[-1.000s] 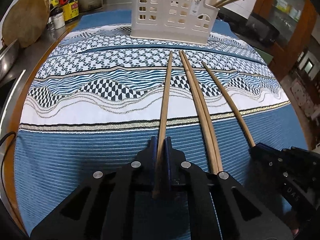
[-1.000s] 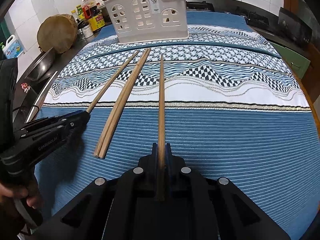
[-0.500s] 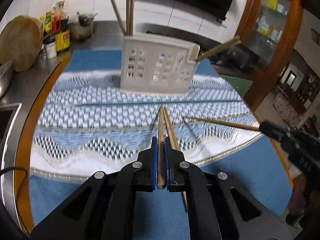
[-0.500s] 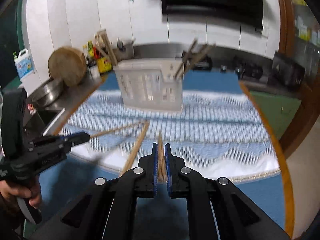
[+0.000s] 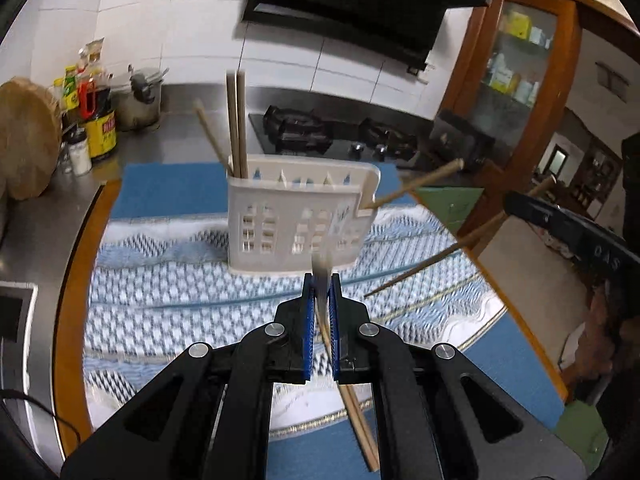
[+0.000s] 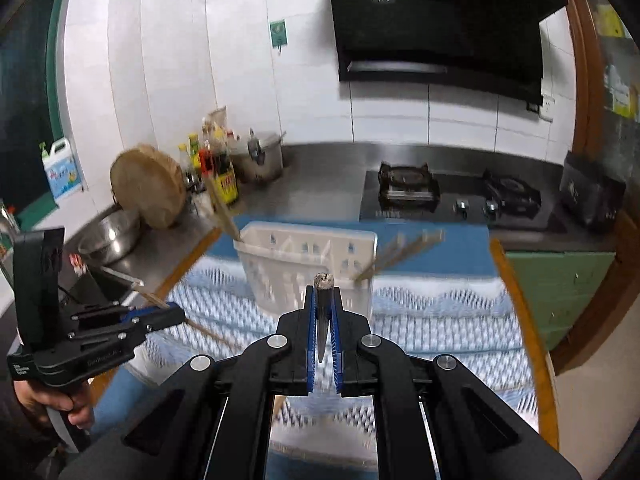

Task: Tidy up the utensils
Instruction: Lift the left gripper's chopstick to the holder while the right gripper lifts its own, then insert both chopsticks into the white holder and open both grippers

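My left gripper (image 5: pixel 320 284) is shut on a wooden chopstick (image 5: pixel 320 272), lifted off the table and seen end-on. My right gripper (image 6: pixel 323 292) is shut on another chopstick (image 6: pixel 323 284), also raised and seen end-on. In the left wrist view the right gripper (image 5: pixel 516 202) holds its chopstick (image 5: pixel 424 272) slanting down toward the cloth. The white utensil holder (image 5: pixel 296 220) stands ahead on the patterned cloth with several chopsticks (image 5: pixel 236 120) in it. A pair of chopsticks (image 5: pixel 360 428) lies on the cloth below my left gripper.
The blue and white patterned cloth (image 5: pixel 160 300) covers a round wooden table (image 5: pixel 68 320). Behind are a steel counter with a gas stove (image 6: pixel 452 196), bottles (image 5: pixel 92 116), a pot (image 6: pixel 260 160), a round wooden board (image 6: pixel 148 188) and a steel basin (image 6: pixel 108 236).
Both grippers have lifted their chopsticks off the cloth and tilted them up, moving toward the holder. The views now look level at the holder and the kitchen wall.
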Demonstrator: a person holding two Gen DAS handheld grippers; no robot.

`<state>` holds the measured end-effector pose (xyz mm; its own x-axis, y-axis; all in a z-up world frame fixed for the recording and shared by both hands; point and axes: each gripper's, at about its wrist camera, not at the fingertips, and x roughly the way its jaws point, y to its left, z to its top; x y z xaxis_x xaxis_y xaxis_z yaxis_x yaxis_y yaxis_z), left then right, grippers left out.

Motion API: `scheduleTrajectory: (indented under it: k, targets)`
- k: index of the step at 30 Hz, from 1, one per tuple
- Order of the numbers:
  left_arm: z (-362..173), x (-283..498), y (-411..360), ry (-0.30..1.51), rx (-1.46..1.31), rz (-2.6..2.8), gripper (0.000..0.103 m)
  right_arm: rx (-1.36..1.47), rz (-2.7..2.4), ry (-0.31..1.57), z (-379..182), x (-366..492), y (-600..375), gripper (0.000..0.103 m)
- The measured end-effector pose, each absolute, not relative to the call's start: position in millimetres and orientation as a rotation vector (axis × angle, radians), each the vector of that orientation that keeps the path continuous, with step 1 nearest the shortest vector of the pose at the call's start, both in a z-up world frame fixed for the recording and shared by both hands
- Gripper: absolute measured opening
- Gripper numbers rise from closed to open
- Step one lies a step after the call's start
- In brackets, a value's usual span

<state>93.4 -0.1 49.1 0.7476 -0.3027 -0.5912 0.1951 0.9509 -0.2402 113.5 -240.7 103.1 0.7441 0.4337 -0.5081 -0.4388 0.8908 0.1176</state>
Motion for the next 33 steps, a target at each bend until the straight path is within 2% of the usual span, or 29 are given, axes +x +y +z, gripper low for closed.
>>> scheduleTrajectory:
  k: [10, 20, 26, 33]
  targets:
    - [117.4, 116.7, 6.4, 0.54, -0.16, -0.319, 0.005, -0.011, 0.501, 0.432, 174.8, 147.7, -240.8, 0.007]
    - [181.4, 151.1, 8.1, 0.331, -0.153, -0.252, 0.005, -0.054, 0.455, 0.452, 169.7, 187.6, -224.8, 0.007]
    - [175.6, 180.6, 5.3, 0.308, -0.102, -0.162, 0.005, -0.057, 0.456, 0.497, 148.6, 203.5, -217.9, 0.007]
    - [136.0, 212.0, 7.8, 0.426, -0.11, -0.172, 0.006, -0.068, 0.46, 0.571, 122.4, 219.7, -209.4, 0.007]
